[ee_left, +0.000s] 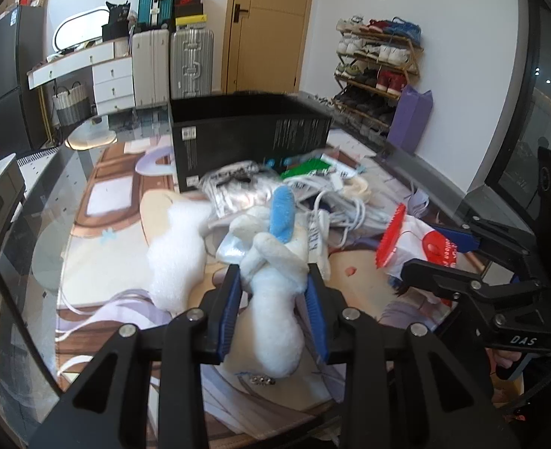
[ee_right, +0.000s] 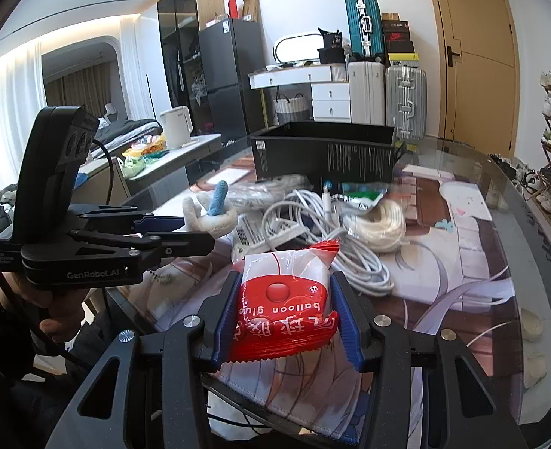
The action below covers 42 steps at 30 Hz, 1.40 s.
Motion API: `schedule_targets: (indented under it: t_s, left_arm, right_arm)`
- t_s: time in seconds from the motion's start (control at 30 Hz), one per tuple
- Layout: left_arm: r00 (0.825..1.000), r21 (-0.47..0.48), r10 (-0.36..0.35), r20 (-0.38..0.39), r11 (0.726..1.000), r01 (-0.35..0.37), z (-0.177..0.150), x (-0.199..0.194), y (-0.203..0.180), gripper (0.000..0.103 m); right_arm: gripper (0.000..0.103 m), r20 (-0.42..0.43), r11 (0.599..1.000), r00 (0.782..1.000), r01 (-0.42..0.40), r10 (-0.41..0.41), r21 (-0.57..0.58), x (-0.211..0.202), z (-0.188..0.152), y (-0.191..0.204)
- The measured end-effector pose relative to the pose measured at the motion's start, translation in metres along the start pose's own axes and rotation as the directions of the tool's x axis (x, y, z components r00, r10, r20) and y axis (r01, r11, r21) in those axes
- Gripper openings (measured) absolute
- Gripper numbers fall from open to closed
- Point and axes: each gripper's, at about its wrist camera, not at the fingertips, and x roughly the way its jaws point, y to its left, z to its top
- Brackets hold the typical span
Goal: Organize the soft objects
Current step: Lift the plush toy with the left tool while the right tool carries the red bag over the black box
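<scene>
Currently, the left gripper is clamping the white plush toy with blue ear at frame centre; the right gripper is clamping the red-and-white balloon-glue packet. Carry both level toward the open black cardboard box at upper centre, avoiding the white cables.

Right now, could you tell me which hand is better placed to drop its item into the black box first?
Left, probably. The left gripper already holds the white plush toy, a soft object aimed at the black box. The right gripper holds a balloon glue packet, with the cable pile ahead.
</scene>
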Motion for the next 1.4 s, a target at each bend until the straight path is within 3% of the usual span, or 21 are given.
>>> schedule_targets:
  t_s: [0.33,0.77,1.07,1.4]
  left_arm:
    - [0.995,-0.022,-0.001,0.099,1.000,0.003,0.023,-0.031,0.000,0.032]
    - [0.987,-0.080,0.031,0.157,0.997,-0.019,0.058,-0.025,0.014,0.032]
    - [0.987,-0.113,0.046,0.151,0.993,-0.029,0.076,-0.011,0.025,0.033]
    - [0.985,-0.109,0.103,0.141,0.990,-0.088,0.107,0.007,0.029,0.033]
  right_arm:
    - [0.048,0.061,1.000,0.998,0.002,-0.003,0.016,-0.019,0.023,-0.003]
    - [0.048,0.107,0.999,0.994,0.007,-0.012,0.054,-0.024,0.069,-0.026]
    - [0.048,0.111,0.999,0.994,0.013,-0.018,0.049,-0.014,0.098,-0.037]
    - [0.048,0.126,0.999,0.992,-0.001,-0.005,0.043,0.001,0.127,-0.047]
